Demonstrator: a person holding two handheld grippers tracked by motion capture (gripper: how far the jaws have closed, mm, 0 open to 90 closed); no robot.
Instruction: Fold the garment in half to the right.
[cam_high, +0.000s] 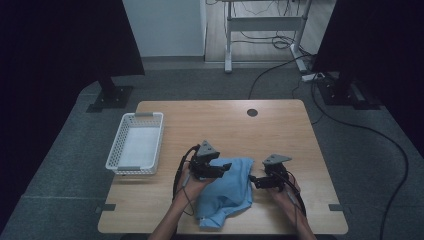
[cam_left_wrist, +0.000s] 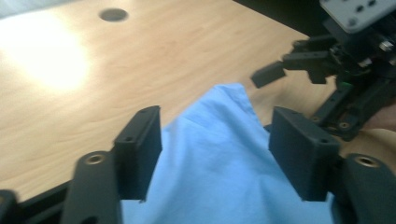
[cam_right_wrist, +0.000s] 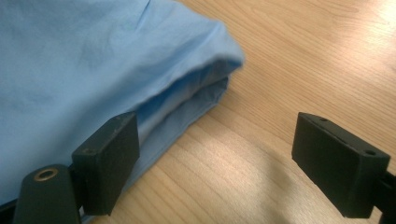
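A light wooden surface (cam_high: 280, 130) with a round cable hole (cam_high: 252, 112) fills the lower middle of the frame, on grey carpet (cam_high: 60, 165). Dark curtains (cam_high: 60, 40) hang upper left and upper right. A white desk frame (cam_high: 265, 30) and black cables (cam_high: 360, 125) sit beyond.

I find no legible text, label, brand mark, number or sign on any surface from my station. I checked the blue cloth (cam_high: 227, 187), the white basket (cam_high: 135, 142), the wooden table (cam_high: 280, 130) and the bodies of both grippers (the grey plate on the far gripper in the left gripper view bears small holes, not characters). Nothing readable to report.
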